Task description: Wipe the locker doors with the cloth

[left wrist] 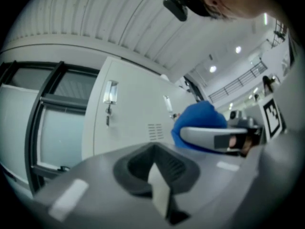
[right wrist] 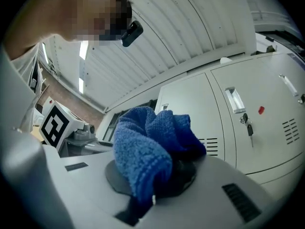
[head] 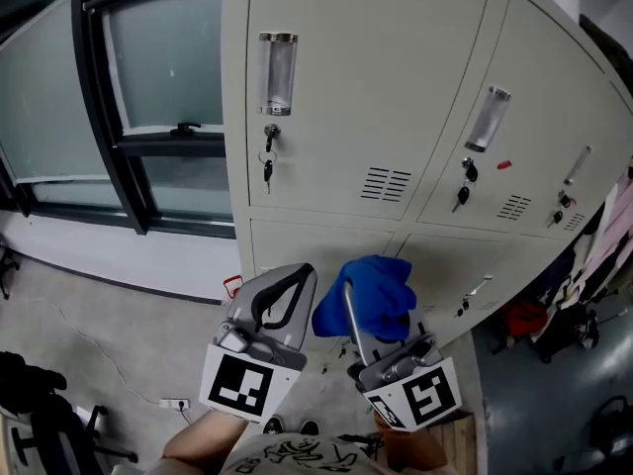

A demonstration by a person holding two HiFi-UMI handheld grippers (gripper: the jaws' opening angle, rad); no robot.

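Fingers of right gripper [head: 350, 300] clamp blue cloth [head: 376, 293]; left gripper [head: 289, 281] closed.

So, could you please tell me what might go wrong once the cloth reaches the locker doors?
The keys hanging on the locker door could snag the blue cloth or get knocked as it passes. The cloth also sits bunched in the right tool, so hard parts of the tool might scrape the door instead of the fabric.

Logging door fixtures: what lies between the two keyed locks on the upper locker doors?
Head view: between left lock and right lock sits a vent grille on the left door.
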